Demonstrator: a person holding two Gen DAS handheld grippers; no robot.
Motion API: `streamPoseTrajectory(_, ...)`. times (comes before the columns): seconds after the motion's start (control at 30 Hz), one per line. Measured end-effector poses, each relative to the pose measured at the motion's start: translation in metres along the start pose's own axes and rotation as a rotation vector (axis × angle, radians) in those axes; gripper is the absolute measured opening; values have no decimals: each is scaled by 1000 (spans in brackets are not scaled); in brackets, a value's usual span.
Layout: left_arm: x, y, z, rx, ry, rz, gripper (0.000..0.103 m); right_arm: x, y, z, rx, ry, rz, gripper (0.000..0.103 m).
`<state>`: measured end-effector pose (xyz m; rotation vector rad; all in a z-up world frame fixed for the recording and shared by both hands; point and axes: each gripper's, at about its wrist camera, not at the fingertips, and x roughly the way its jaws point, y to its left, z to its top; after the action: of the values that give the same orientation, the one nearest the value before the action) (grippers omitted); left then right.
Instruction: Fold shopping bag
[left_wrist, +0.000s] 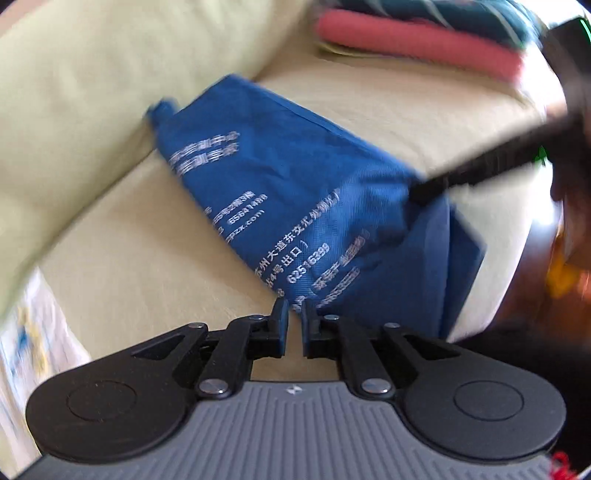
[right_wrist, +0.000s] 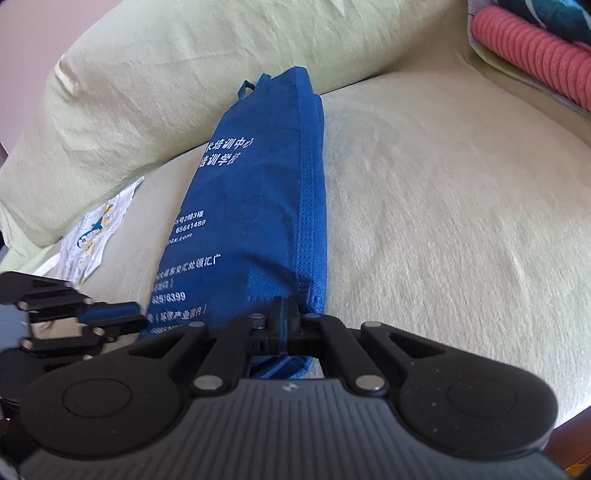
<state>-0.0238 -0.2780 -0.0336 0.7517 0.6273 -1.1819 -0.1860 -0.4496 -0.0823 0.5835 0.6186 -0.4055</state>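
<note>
bag: blue shopping bag (right_wrist: 255, 206) lying flat on the sofa seat cushion (right_wrist: 443, 240), already folded into a long narrow strip, white printed text facing up. Far end with a handle loop sits right against the back cushion (right_wrist: 166, 92).

right gripper (right_wrist: 289, 314): jaws pinched closed on the near end of the bag, along its stitched seam edge. In the left wrist view it shows as a blurry dark bar (left_wrist: 428, 192) touching the bag's edge.

left gripper (left_wrist: 294, 314): jaws almost together with a thin gap between them, tips right at the bag's near corner. Can't tell if any fabric is actually caught in there. From the right wrist view it's just beside the bag's left edge (right_wrist: 110, 317).

other stuff: folded pile at the far right of the sofa, with a pink ribbed roll (right_wrist: 535, 62) under a dark teal striped piece (left_wrist: 424, 14). White printed plastic bag (right_wrist: 96, 236) tucked by the back cushion, left of the blue one.
</note>
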Motion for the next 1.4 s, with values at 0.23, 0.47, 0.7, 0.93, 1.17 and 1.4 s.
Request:
streamPoseTrajectory(0.23,23,-13,-5,-149,120,-2,15,-1,7,-2,-36,-12,-30,0)
streamPoseTrajectory(0.47,11,-25,-2,-177,123,38,14,1,16,-1,-84,-12,-67,0)
streamPoseTrajectory(0.7,26,-30,-10,-169,127,13,13,-16,24,-1,-120,-54,-56,9)
streamPoseTrajectory(0.93,29,-32,-11,-153,110,4,12,-43,26,-21,-190,-101,-26,15)
streamPoseTrajectory(1.17,18,-30,-12,-150,82,13,14,-25,20,-32,-198,-14,-99,15)
streamPoseTrajectory(1.4,25,-41,-14,-100,86,36,12,-51,42,-14,-264,-167,-67,16)
